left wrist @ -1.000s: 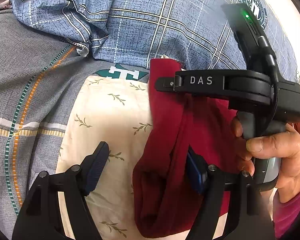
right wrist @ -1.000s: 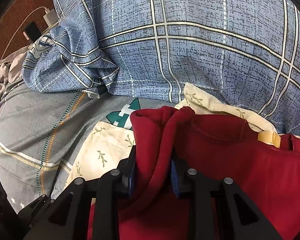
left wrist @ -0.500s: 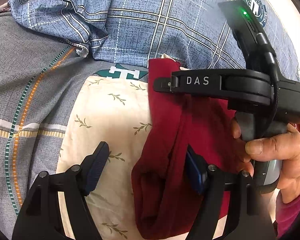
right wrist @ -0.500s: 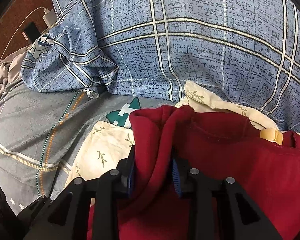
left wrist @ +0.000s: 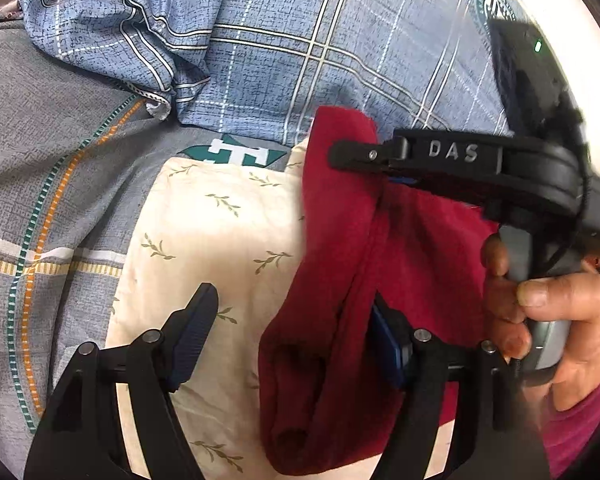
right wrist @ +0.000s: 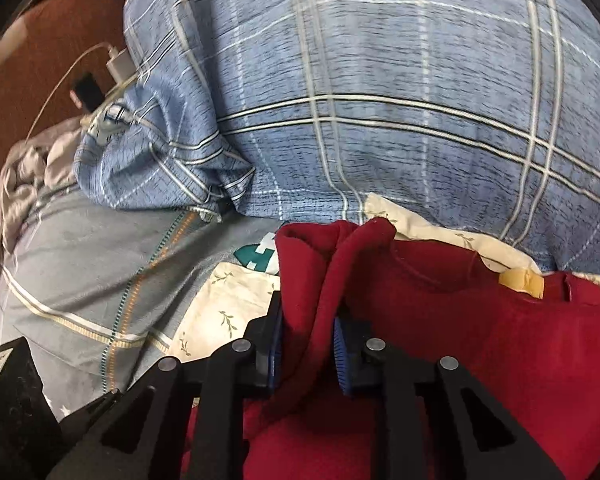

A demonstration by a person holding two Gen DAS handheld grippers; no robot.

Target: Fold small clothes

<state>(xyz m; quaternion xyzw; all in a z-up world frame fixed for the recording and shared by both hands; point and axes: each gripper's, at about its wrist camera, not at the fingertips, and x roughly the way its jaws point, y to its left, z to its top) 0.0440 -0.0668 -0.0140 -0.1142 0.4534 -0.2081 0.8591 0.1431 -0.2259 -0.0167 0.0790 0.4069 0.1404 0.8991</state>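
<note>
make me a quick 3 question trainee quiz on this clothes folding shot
1. True or false: the left gripper has its jaws clamped on the red garment.
2. Which gripper grips a fold of the red garment? A) left B) right C) neither
3. Fill in: the red garment lies on a ____ cloth printed with small leaf sprigs.

Key
1. False: its jaws stand wide, one finger out over the cream cloth.
2. B: the right gripper pinches the fold, its jaws having just closed further.
3. cream
</note>
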